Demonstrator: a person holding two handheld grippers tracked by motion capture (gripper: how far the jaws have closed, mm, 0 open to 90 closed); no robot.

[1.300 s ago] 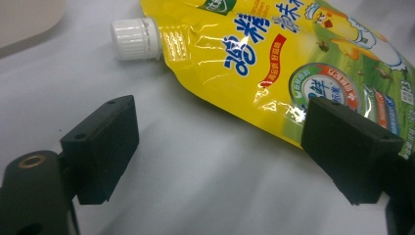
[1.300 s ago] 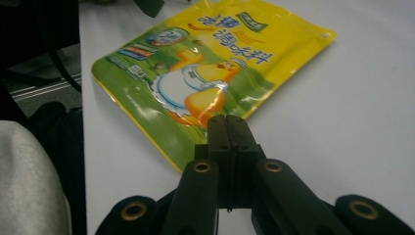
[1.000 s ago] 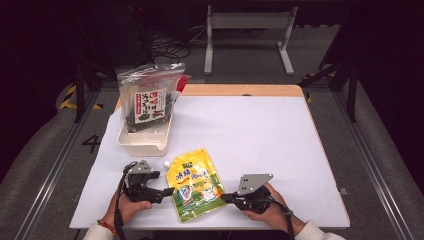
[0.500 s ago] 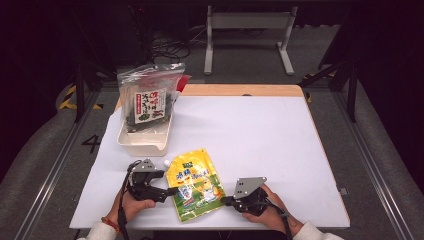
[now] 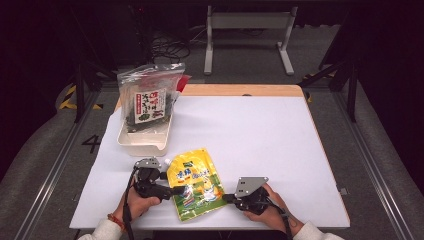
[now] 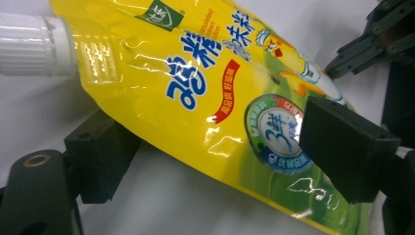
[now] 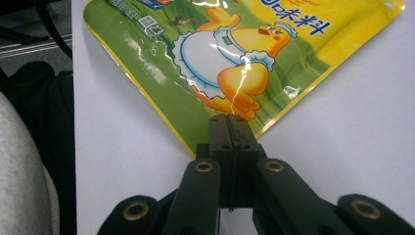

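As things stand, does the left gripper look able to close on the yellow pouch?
Probably yes: the left gripper has its jaws wide, astride the yellow pouch, with nothing between pads and pouch. The right gripper pinches the pouch's corner, away from them.

A white surface (image 5: 260,130) with a wooden far edge stands on grey floor (image 5: 60,150), a metal frame (image 5: 247,30) and dark cables (image 5: 170,47) behind it.

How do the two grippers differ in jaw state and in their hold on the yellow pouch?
The left gripper has its jaws wide apart, one on each side of the yellow pouch, just closing a little; the right gripper is shut, pinching the pouch's bottom corner. The left sits near the white cap, the right at the green end. Both are hand-held at the table's near edge.
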